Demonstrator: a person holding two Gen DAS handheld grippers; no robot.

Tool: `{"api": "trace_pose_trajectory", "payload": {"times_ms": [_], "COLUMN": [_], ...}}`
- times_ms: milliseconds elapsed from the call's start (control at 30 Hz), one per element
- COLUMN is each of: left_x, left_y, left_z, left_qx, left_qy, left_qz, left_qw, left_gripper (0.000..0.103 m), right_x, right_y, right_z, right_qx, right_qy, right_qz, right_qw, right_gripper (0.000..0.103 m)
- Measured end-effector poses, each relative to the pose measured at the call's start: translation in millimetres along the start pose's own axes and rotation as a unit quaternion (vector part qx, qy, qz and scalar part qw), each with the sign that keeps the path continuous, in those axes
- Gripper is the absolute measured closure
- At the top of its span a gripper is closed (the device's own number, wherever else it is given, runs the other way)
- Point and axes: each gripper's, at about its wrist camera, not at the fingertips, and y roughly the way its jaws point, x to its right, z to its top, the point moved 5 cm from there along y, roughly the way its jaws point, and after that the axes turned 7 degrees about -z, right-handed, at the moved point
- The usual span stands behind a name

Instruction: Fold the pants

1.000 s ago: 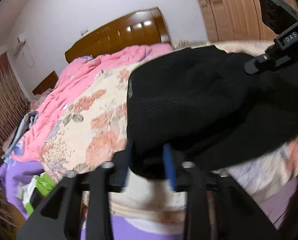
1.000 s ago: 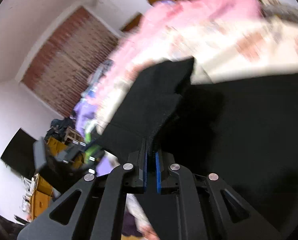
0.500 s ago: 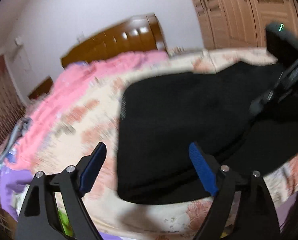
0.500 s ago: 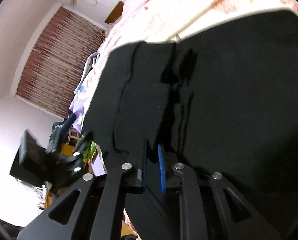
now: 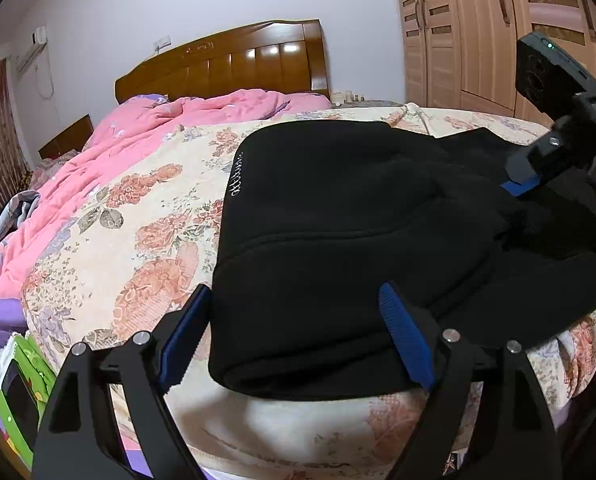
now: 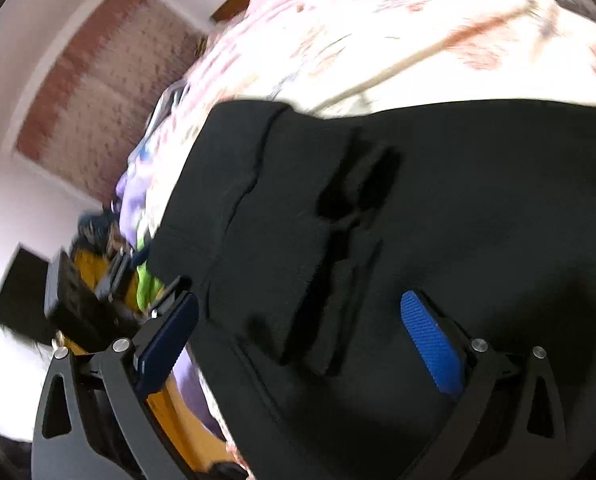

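The pants (image 5: 337, 248) are plain black, with small white lettering near their left edge. Under them the bedspread (image 5: 138, 240) is cream with orange-red flowers and grey-green leaves. Behind the pants, the quilt (image 5: 170, 124) is pink. The headboard (image 5: 226, 64) is glossy brown. Gripper pads (image 5: 405, 336) are blue.

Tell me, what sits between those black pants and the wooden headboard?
In the left wrist view, floral bedspread and a rumpled pink quilt lie between the black pants and headboard.

Bare floral bedspread (image 5: 146, 216) lies open left of the black pants (image 5: 337, 240); a pink quilt (image 5: 138, 132) bunches beyond, with the right tool (image 5: 521, 188) over the pants' right side.
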Motion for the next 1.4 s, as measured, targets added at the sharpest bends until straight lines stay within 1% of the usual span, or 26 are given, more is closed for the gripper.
{"api": "trace_pose_trajectory", "payload": {"times_ms": [33,67,100,133,167,267,300,367,433,533,600,700,767,867,933,967,1133,1233,1400], "left_x": [-1,-2,-2,-2,-2,-3,-3,-1,-1,0,1,3,7,14,20,23,23,26,31], "left_y": [0,0,0,0,0,1,0,0,0,-1,-1,-1,-5,-17,-31,-36,-40,-43,-42], "left_z": [0,0,-1,-1,0,-1,-1,-1,0,0,2,6,8,12,13,12,2,3,6], "left_qx": [0.001,0.002,0.002,0.002,0.002,0.001,0.001,0.001,-0.001,-0.004,-0.008,-0.016,-0.024,-0.025,-0.018,-0.017,-0.035,-0.031,-0.028], "left_qy": [-0.003,-0.005,-0.006,-0.007,-0.006,-0.008,-0.009,-0.011,-0.012,-0.011,-0.008,0.002,0.018,0.033,0.039,0.040,0.048,0.049,0.054], "left_qz": [-0.001,-0.002,-0.002,-0.002,-0.002,-0.003,-0.003,-0.002,0.000,0.002,0.005,0.016,0.033,0.051,0.051,0.053,0.068,0.065,0.065], "left_qw": [1.0000,1.0000,1.0000,1.0000,1.0000,1.0000,1.0000,0.9999,0.9999,0.9999,0.9999,0.9997,0.9990,0.9978,0.9978,0.9977,0.9959,0.9962,0.9960], "left_gripper": [0.018,0.018,0.018,0.018,0.018,0.018,0.018,0.017,0.017,0.017,0.017,0.016,0.014,0.011,0.005,0.004,0.004,0.004,0.004], "right_x": [-4,-6,-7,-8,-7,-3,1,9,17,16,6,-6,-11,-19,-20,-15,-33,-50,-66], "right_y": [2,8,8,7,5,-4,-3,6,10,4,-9,-25,-31,-41,-50,-57,-73,-85,-115], "right_z": [-3,-6,-10,-11,-11,-3,-1,4,2,-3,-5,-7,-3,-2,-2,-1,3,10,17], "right_qx": [-0.012,-0.026,-0.028,-0.022,-0.016,0.018,0.027,0.029,0.032,0.042,0.062,0.085,0.096,0.116,0.127,0.133,0.161,0.181,0.217], "right_qy": [-0.001,-0.003,-0.006,-0.006,-0.002,0.019,0.026,0.045,0.055,0.042,0.025,0.005,0.002,0.000,-0.004,-0.005,-0.026,-0.041,-0.060], "right_qz": [0.012,0.018,0.017,0.021,0.030,0.062,0.063,0.051,0.052,0.034,0.026,0.016,0.015,0.016,0.018,0.018,0.019,0.017,0.018], "right_qw": [1.000,0.999,0.999,1.000,0.999,0.998,0.997,0.997,0.997,0.998,0.997,0.996,0.995,0.993,0.992,0.991,0.986,0.982,0.974], "right_gripper": [0.025,0.029,0.029,0.030,0.037,0.044,0.045,0.052,0.059,0.077,0.086,0.088,0.088,0.088,0.088,0.088,0.088,0.088,0.088]}}
